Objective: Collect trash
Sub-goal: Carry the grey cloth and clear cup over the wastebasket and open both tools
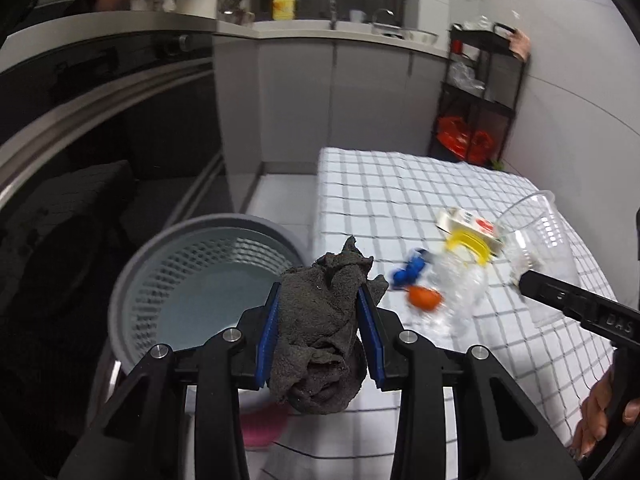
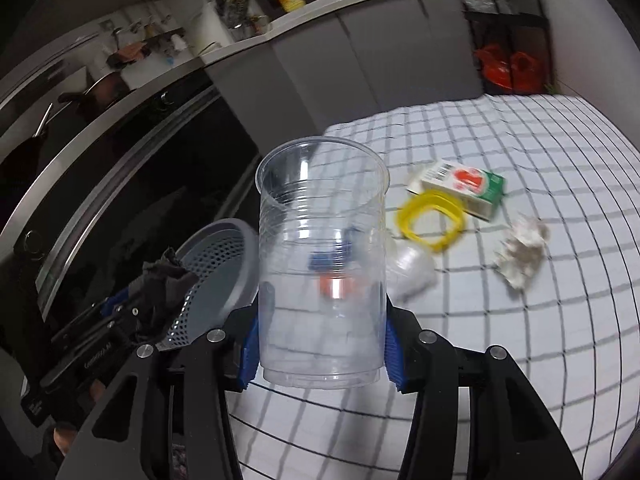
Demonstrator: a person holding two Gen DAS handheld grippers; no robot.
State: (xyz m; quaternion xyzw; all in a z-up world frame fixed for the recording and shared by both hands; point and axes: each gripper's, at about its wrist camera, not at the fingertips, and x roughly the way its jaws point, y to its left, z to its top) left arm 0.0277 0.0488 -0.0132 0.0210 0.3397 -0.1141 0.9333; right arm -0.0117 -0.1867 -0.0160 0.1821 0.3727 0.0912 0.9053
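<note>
Left tongs (image 1: 322, 312) pinch a crumpled dark grey cloth (image 1: 320, 328) beside the grey perforated bin (image 1: 192, 280); right tongs (image 2: 320, 340) clamp a clear plastic cup (image 2: 320, 272) above the checked tabletop (image 2: 520, 340), where carton (image 2: 460, 184), yellow ring (image 2: 432, 220) and crumpled paper (image 2: 520, 256) lie.

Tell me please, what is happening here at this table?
A person is collecting trash with two hand-held grippers. The left gripper holds a dark rag above the grey bin. The right gripper holds a clear cup. A carton, a yellow ring and crumpled paper lie on the checked table.
</note>
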